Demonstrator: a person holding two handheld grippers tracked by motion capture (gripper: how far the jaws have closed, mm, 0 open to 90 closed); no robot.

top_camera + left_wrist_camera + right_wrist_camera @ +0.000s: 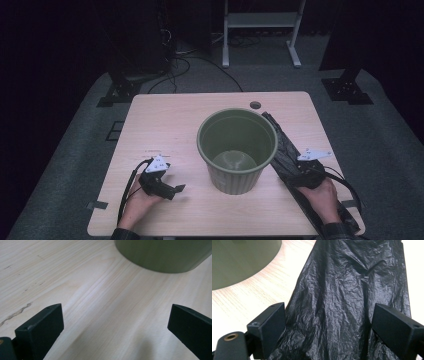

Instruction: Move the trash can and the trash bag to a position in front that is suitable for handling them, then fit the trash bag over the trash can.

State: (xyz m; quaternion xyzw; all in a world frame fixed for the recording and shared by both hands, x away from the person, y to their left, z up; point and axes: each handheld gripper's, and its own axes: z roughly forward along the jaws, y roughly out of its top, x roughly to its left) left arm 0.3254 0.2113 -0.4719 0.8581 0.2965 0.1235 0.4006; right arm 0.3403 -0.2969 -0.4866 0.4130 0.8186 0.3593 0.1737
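Right gripper (329,322) over black bag (352,290), jaws apart, nothing clamped.
Bag lies flat on table (165,120) just right of green bin (236,150), touching it. Left gripper (115,325) low over bare wood left of bin, jaws wide apart, empty.

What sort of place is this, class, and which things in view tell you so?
Probably a lab or recording room, not a home: a lone table on grey carpet, dark stands and loose cables behind it, and hand-held claws, left and right, working over a bin and a black bag.
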